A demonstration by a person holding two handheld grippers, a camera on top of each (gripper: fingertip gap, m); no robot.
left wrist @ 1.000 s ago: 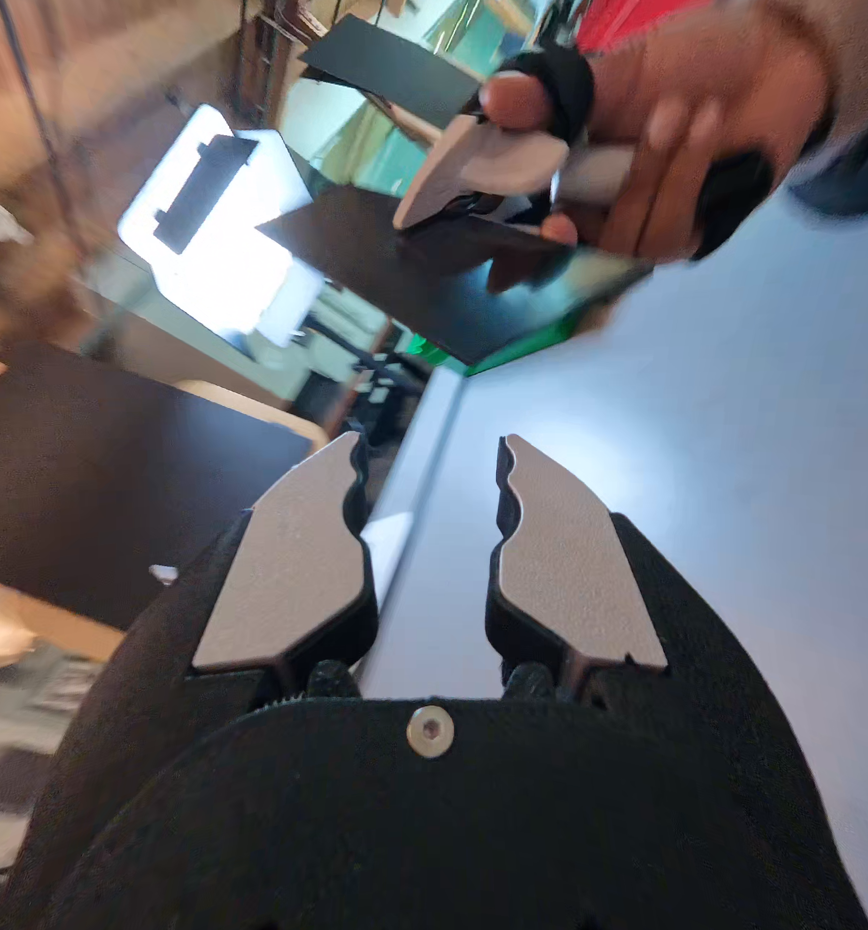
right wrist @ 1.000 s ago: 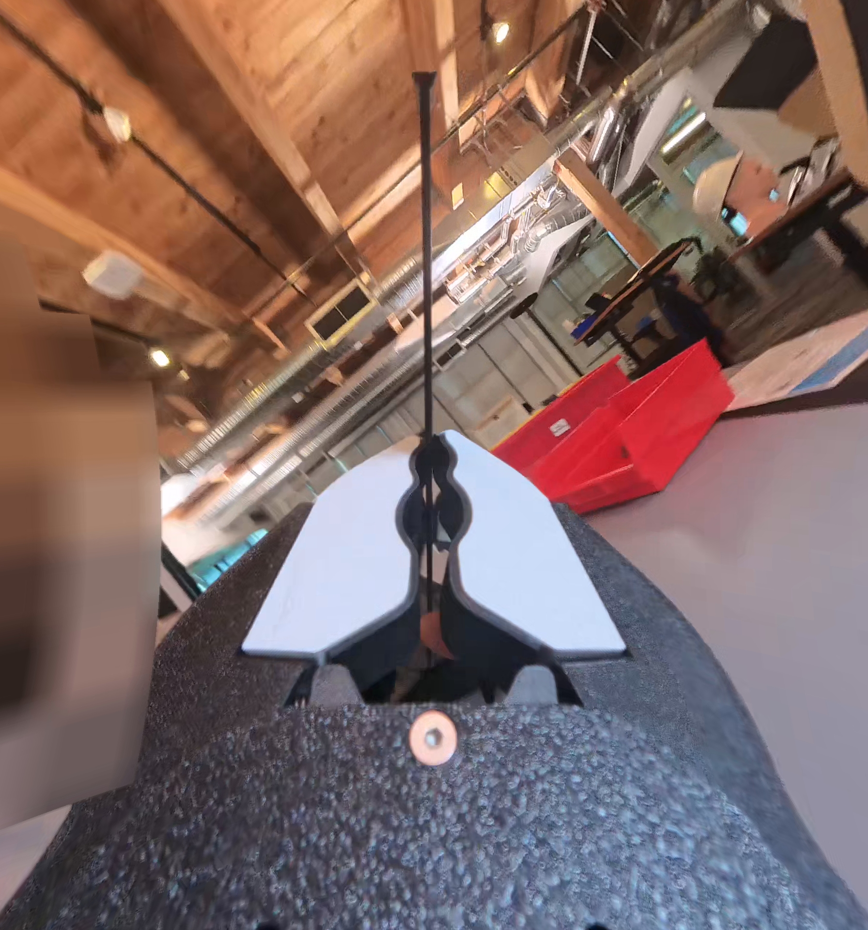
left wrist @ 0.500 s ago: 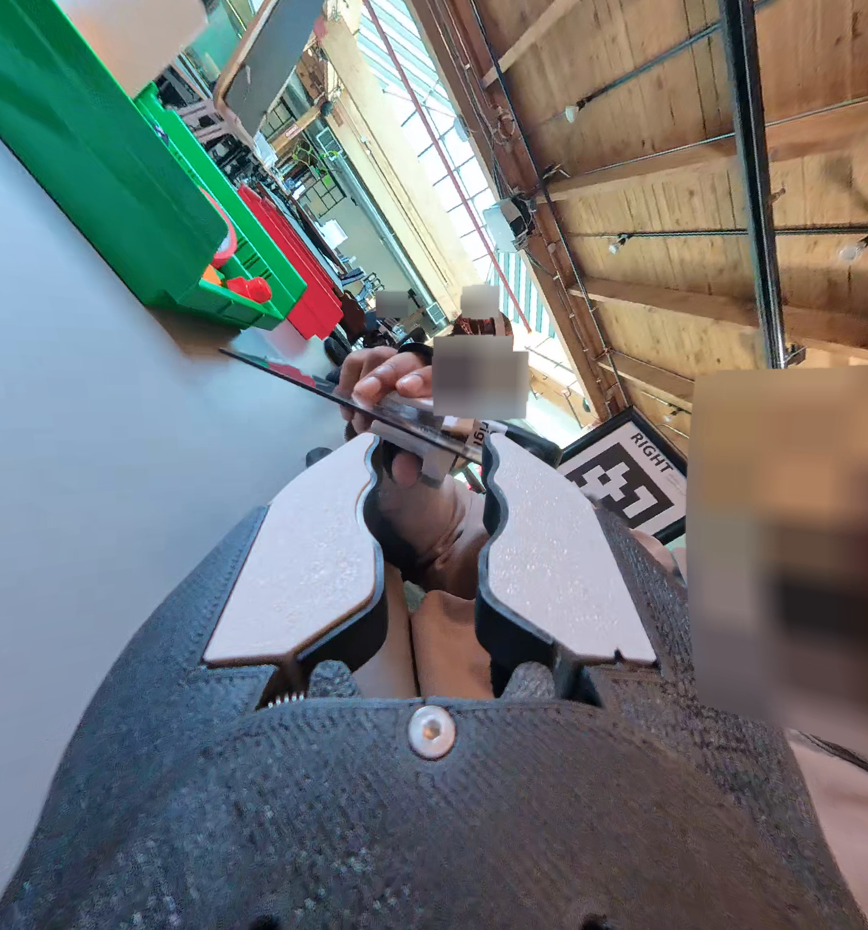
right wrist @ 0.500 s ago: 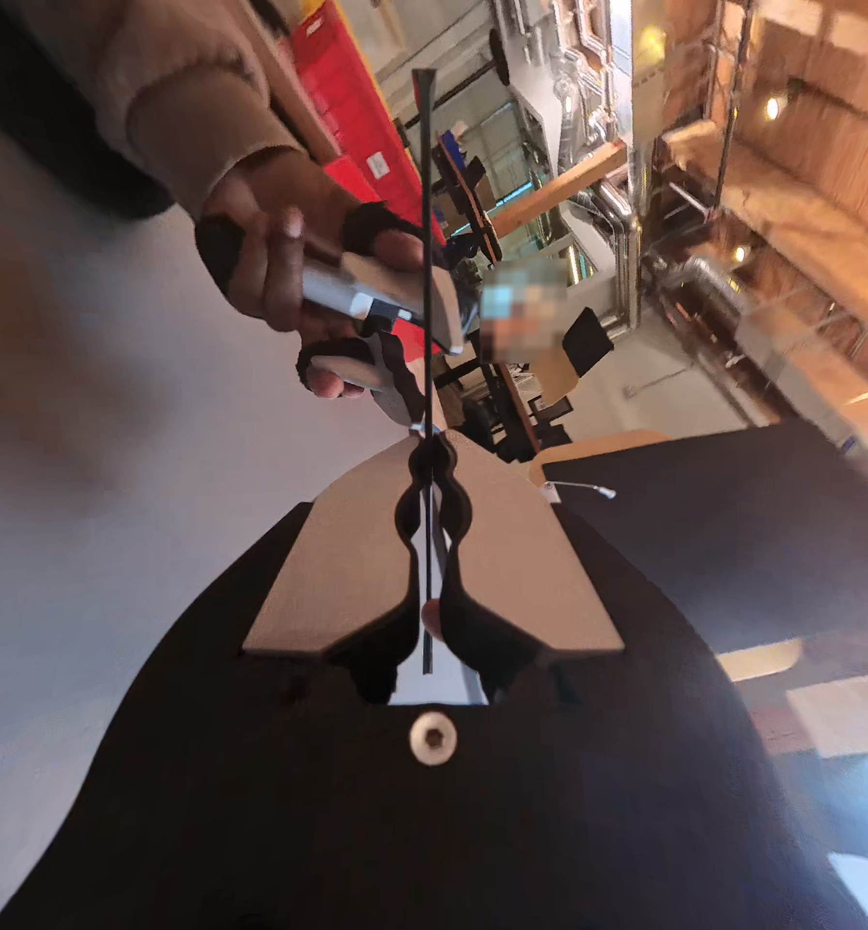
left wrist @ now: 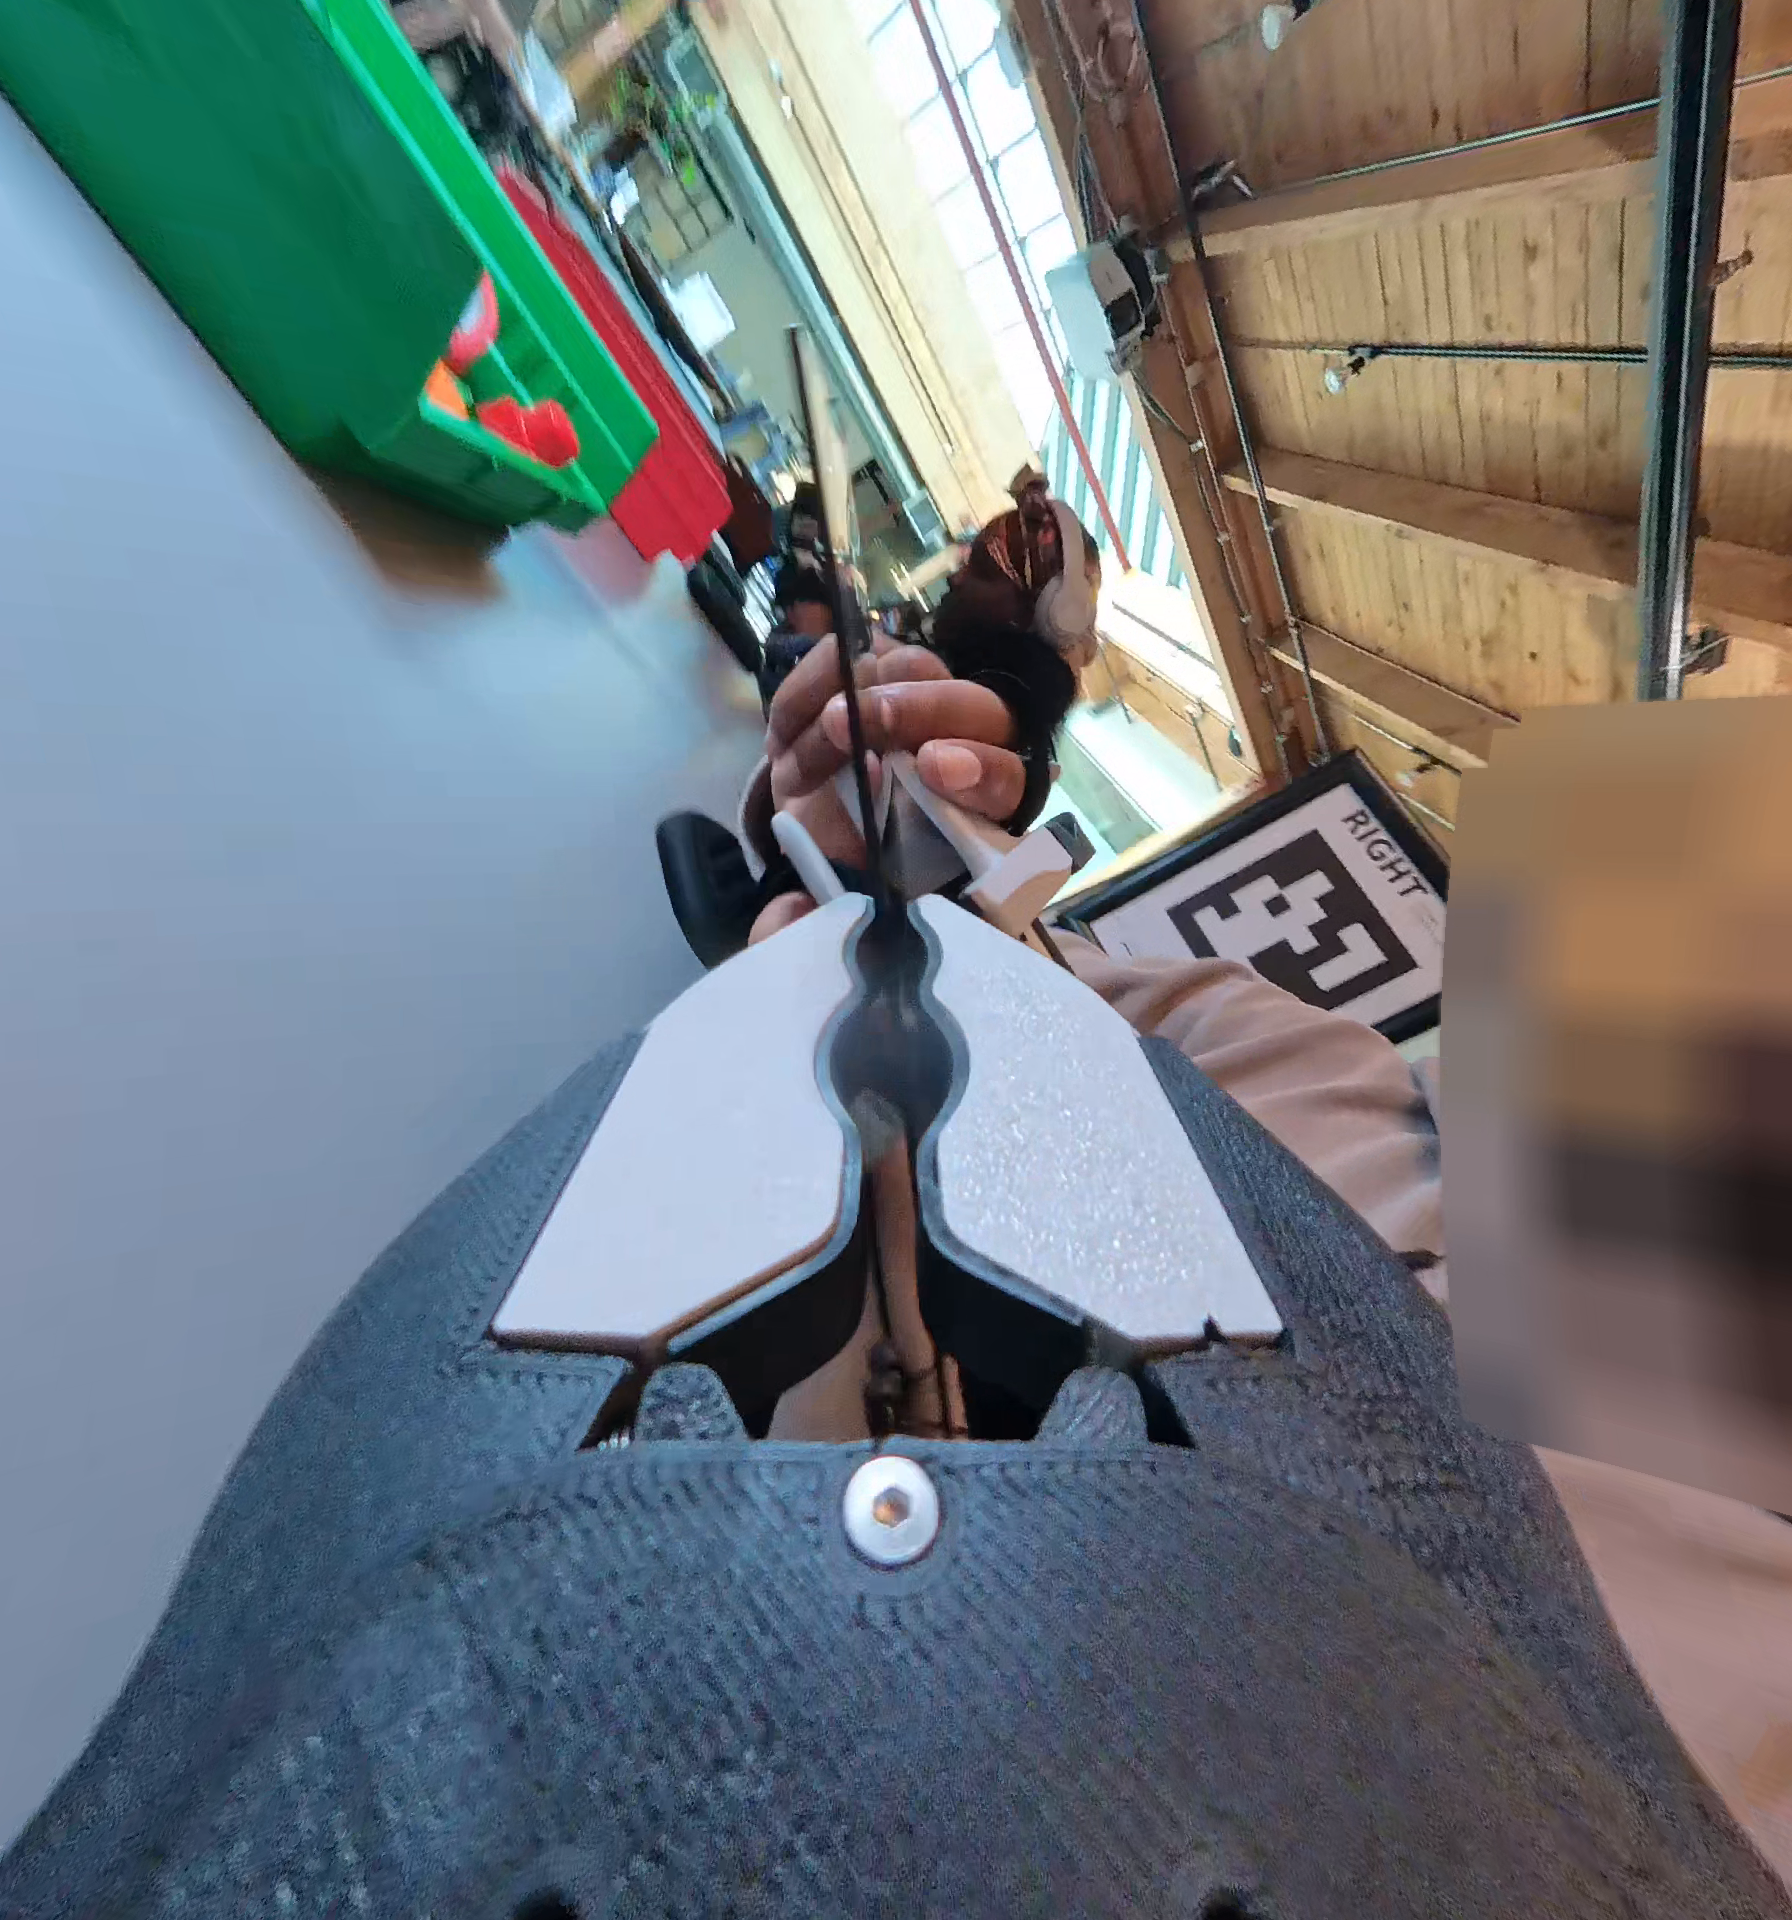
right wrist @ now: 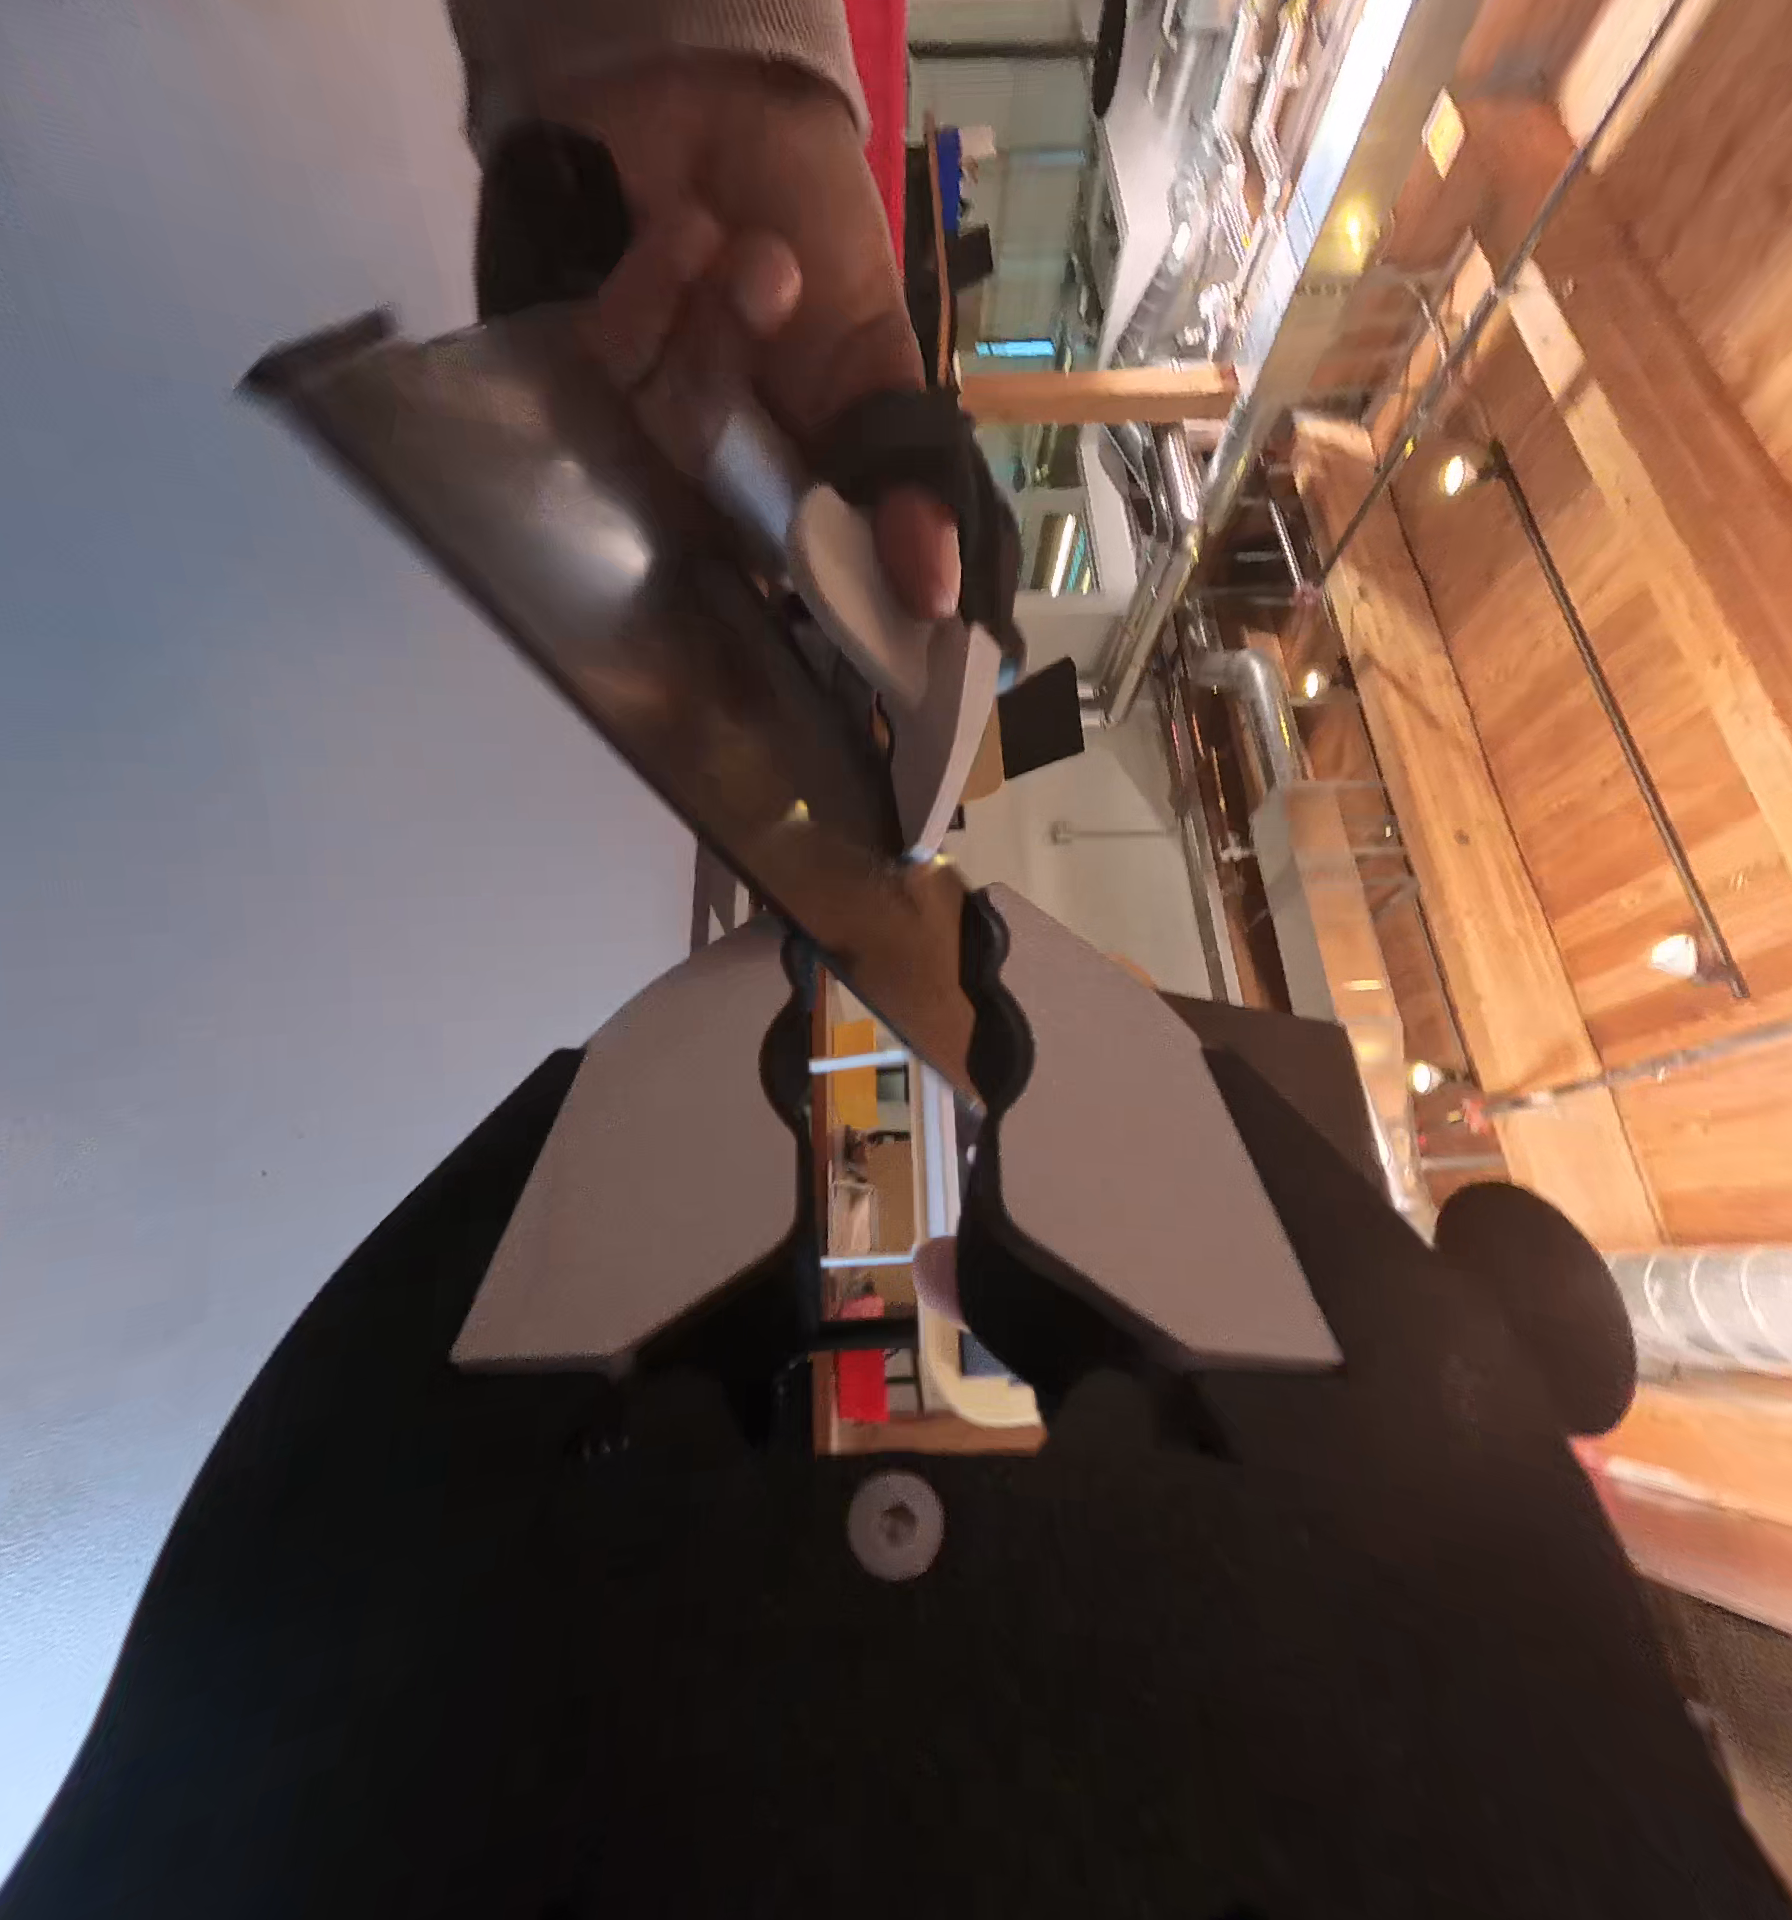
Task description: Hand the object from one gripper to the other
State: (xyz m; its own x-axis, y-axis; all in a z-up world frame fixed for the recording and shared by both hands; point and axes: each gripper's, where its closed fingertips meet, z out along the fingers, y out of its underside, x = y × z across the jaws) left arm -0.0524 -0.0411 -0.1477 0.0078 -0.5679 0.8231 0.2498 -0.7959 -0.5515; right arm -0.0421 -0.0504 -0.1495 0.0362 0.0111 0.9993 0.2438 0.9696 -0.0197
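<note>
The left gripper (left wrist: 890, 914) is clamped on the thin dark plate (right wrist: 601, 623), which runs toward 11 o'clock. The right gripper (right wrist: 887, 935) stands parted around its corner. Pulling away crooked could snag and twist the plate loose.

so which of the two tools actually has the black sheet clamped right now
The left tool: its jaws are shut on the thin black sheet. The right tool stands open, the sheet merely passing between its fingers.
</note>
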